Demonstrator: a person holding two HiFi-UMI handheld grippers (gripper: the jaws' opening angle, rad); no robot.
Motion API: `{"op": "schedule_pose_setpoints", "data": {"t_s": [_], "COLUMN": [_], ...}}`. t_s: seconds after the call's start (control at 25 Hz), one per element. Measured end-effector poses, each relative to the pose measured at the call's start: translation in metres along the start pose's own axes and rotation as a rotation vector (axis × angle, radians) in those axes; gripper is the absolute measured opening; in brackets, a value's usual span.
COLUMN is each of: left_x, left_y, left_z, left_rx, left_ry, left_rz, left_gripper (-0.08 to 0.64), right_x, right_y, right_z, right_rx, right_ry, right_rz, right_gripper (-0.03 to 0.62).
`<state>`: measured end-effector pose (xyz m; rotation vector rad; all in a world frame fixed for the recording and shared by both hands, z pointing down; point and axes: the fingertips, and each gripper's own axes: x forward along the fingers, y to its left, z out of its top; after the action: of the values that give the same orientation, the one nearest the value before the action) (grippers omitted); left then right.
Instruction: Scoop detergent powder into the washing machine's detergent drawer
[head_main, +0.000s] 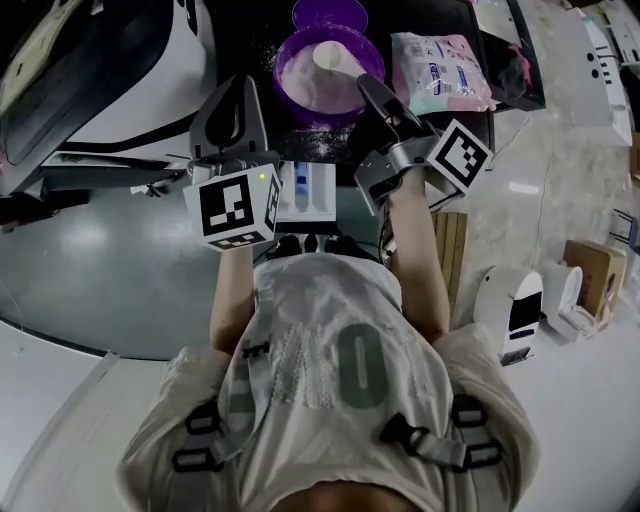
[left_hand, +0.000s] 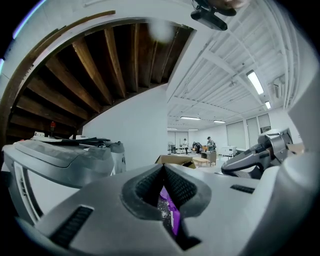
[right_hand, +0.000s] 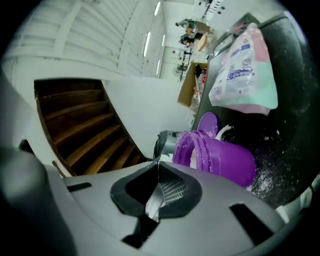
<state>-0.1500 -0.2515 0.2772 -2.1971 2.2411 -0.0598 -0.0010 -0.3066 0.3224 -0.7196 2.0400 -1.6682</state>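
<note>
Dark washing-machine top (head_main: 410, 20) carries a purple bowl (head_main: 290, 95) of white detergent powder, with a purple lid (head_main: 330, 12) behind it and a pink-and-teal detergent bag (head_main: 440, 70) lying to its right. We see loose powder (head_main: 320, 145) scattered on the dark surface near the bowl. Below the bowl in the head view, the detergent drawer (head_main: 305, 190) stands pulled out between the two grippers.

Left gripper (head_main: 240, 85): left of the bowl. In its own view the jaws meet (left_hand: 164, 167) and pinch a purple piece (left_hand: 172, 210) speckled with powder; we cannot tell what the piece belongs to.

Right gripper (head_main: 368, 85): tips close to the bowl's right rim. Its view shows the jaws closed (right_hand: 158, 165) on a thin pale strip (right_hand: 154, 200), not further identifiable. Beyond them we see the bowl (right_hand: 225, 160), the lid (right_hand: 209, 122), the bag (right_hand: 245, 70) and spilled powder (right_hand: 265, 175).
</note>
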Motion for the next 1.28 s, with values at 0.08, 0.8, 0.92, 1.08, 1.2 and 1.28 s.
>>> {"op": "schedule_pose_setpoints", "data": {"t_s": [0.08,0.8,0.92,1.08,1.2,1.28], "left_x": [0.001,-0.017,-0.025,-0.040,-0.052,-0.062], "left_y": [-0.006,-0.017,-0.017,-0.020,-0.024,-0.024], "left_z": [-0.001,-0.027,-0.031,-0.036,-0.044,-0.050], "left_rx": [0.009,0.012,0.003,-0.001,-0.004,-0.005], "left_ry": [0.006,0.021,0.017,0.010,0.009,0.017], "left_rz": [-0.011,-0.031,-0.033,-0.038,-0.041,-0.036], "left_gripper": [0.020,0.020,0.020,0.020,0.020,0.020], "right_x": [-0.006,-0.056,-0.067,-0.084,-0.098,-0.106], "right_y": [-0.002,-0.021,-0.019,-0.016,-0.015,-0.017], "right_z": [0.004,-0.001,-0.007,-0.017,-0.024,-0.031], "right_rx": [0.071,0.179,0.178,0.164,0.139,0.140], "right_ry": [-0.089,-0.402,-0.415,-0.436,-0.443,-0.445], "right_rz": [0.037,0.097,0.103,0.118,0.130,0.135], "right_gripper": [0.009,0.009,0.009,0.009,0.009,0.009]}}
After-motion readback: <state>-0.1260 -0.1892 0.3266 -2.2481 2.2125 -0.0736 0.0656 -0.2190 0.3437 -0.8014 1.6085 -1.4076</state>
